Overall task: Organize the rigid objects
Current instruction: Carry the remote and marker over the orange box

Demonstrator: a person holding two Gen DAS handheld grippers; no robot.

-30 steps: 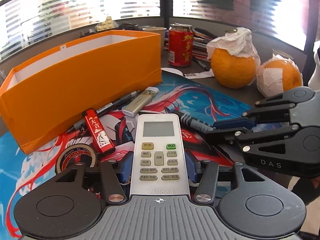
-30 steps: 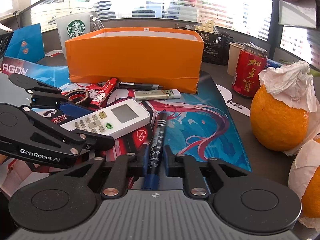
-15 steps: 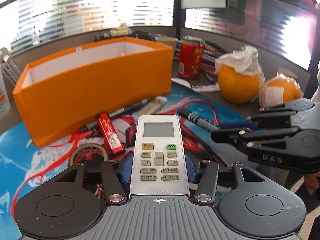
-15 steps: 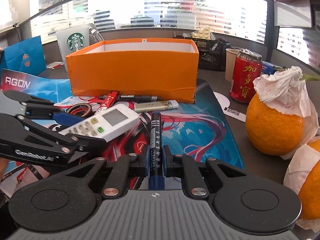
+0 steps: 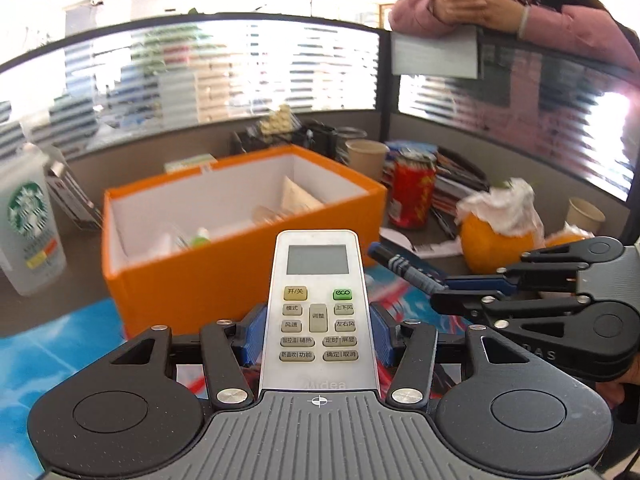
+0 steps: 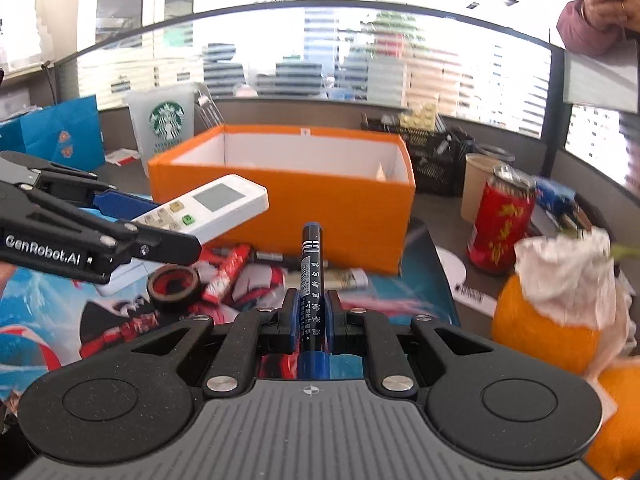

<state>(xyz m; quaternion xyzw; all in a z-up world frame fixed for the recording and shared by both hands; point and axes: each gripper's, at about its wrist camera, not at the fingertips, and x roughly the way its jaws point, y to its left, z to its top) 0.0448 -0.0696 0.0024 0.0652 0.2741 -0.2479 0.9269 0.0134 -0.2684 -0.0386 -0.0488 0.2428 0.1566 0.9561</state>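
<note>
Left tongs (image 5: pixel 318 326) clamp a slab-shaped white plastic remote (image 5: pixel 318 300); right tongs (image 6: pixel 311 316) pinch a slim cylindrical marker (image 6: pixel 311 276) — near an orange box (image 6: pixel 320 196), likely cardboard.

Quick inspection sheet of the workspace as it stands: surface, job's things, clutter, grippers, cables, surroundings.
Surface: printed desk mat on a grey desk.
Job's things: remote and marker both held off the mat; orange box open, some items already inside; tape roll, red bar, pen and a pale stick lie before the box.
Clutter: red can, two wrapped oranges, Starbucks cup, paper cups, mesh organiser.
Grippers: left gripper shut on the remote; right gripper shut on the marker.
Cables: nothing seen.
Surroundings: glass partitions; a person leans on the far one.
</note>
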